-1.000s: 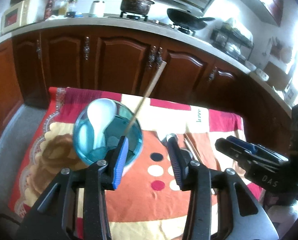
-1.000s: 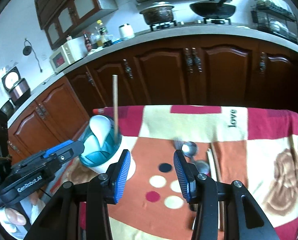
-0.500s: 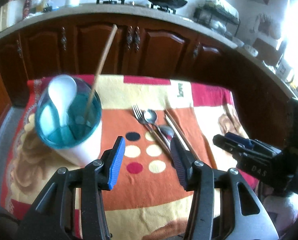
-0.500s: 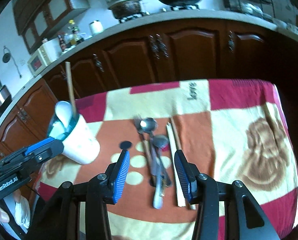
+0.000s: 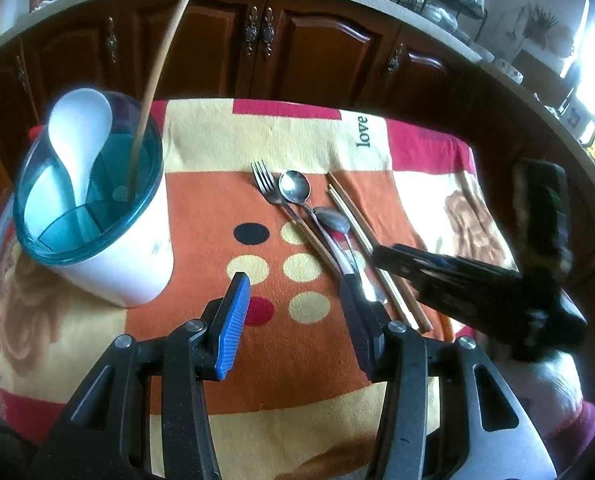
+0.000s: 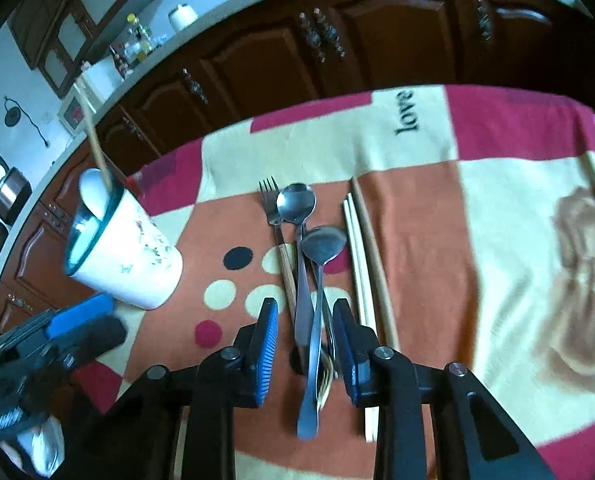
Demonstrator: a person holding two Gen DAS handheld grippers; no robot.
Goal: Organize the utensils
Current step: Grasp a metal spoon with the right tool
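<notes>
On a table draped in a patterned blanket (image 6: pixel 437 216), the right gripper (image 6: pixel 305 320) hangs low over a row of cutlery, its jaws just now narrowing around the handles of two steel spoons (image 6: pixel 321 240) and a fork (image 6: pixel 275 216); the pads straddle the handles without visibly pressing them, so nothing is gripped. Pale chopsticks (image 6: pixel 359 256) lie just right of the spoons, outside the jaws. The left gripper (image 5: pixel 293 300) hovers above the orange patch with its coloured dots, jaws spread wide and empty, the cutlery handles running up to its right finger. At the blanket's left side stands the white utensil holder (image 5: pixel 109 240) with its teal rim, already containing a white ladle (image 5: pixel 81 132) and one long wooden chopstick (image 5: pixel 153 80) leaning upright.
</notes>
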